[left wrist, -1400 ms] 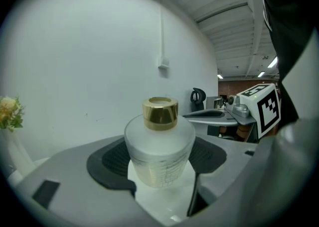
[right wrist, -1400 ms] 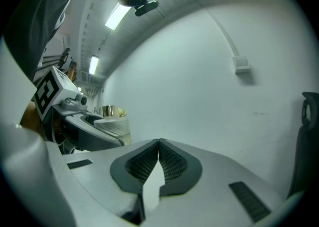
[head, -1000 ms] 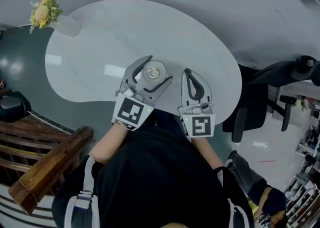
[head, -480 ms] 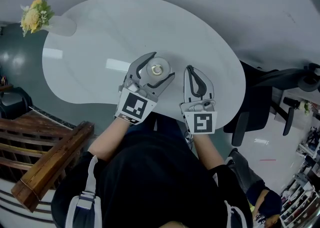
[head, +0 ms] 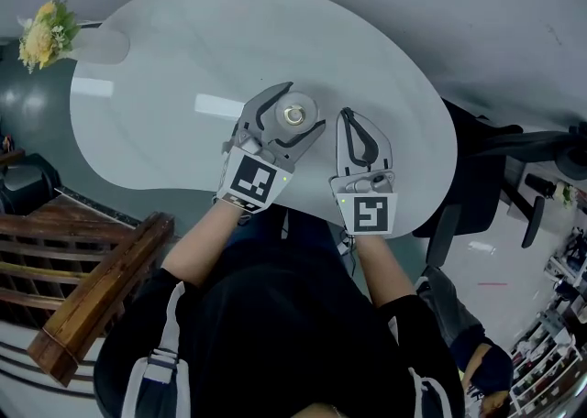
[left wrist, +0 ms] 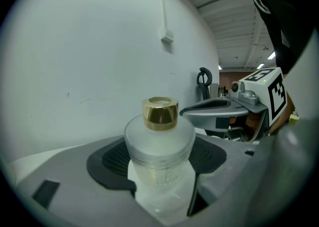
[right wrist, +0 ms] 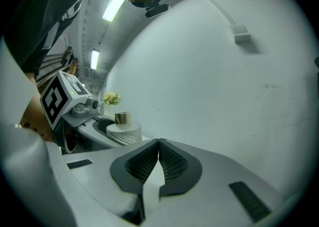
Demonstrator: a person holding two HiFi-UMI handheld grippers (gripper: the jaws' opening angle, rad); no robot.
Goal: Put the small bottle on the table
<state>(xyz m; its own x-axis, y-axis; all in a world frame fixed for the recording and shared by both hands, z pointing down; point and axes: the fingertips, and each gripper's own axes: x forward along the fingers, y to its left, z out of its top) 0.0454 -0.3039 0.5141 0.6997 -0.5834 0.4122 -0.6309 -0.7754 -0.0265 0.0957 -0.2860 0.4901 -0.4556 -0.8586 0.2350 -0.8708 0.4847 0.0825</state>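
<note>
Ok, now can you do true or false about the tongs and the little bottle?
1. The left tongs are holding the small bottle. True.
2. The bottle's cap is red. False: it is gold.
3. The right tongs are shut with nothing in them. True.
4. The flowers are in the middle of the table. False: they are at its far left edge.
5. The bottle is lying on its side. False: it is upright, cap on top.
</note>
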